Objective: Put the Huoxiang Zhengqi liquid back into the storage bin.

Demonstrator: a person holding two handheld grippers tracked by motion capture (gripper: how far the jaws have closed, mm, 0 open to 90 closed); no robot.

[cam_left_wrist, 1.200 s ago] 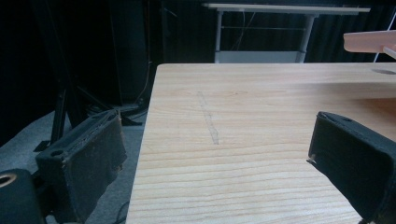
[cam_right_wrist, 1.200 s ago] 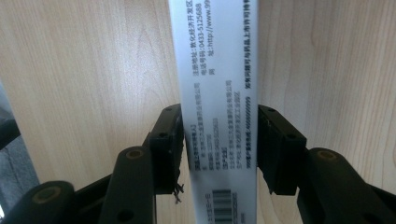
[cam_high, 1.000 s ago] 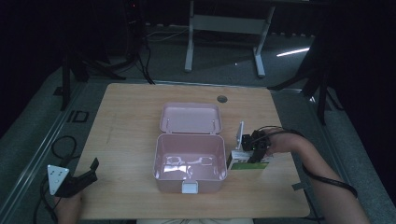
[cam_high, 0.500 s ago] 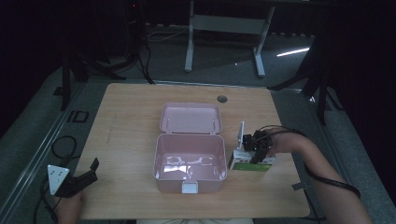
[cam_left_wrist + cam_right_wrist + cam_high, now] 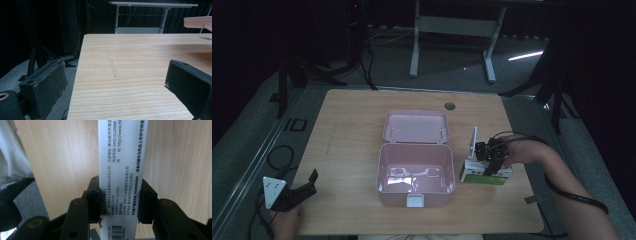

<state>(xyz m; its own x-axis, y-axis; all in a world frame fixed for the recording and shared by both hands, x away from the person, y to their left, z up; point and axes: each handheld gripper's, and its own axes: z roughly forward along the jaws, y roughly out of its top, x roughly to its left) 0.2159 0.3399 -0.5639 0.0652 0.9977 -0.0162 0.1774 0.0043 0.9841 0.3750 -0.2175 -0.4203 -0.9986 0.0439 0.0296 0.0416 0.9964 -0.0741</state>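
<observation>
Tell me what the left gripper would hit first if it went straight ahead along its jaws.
Probably nothing on the table soon. The left gripper, open at the near left corner, looks along bare wooden table. The pink box lies off to its right, only its lid edge showing at the upper right. Depth is hard to judge.

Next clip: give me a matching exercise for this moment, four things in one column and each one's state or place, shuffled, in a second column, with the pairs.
Things:
1. pink box
2. white and green carton
3. left gripper
4. right gripper

States or places:
A. open, at the table's near left corner
B. lid folded back, inside bare
C. shut on the carton
D. on the table, right of the box

Pairs: 1-B, 2-D, 3-A, 4-C
</observation>
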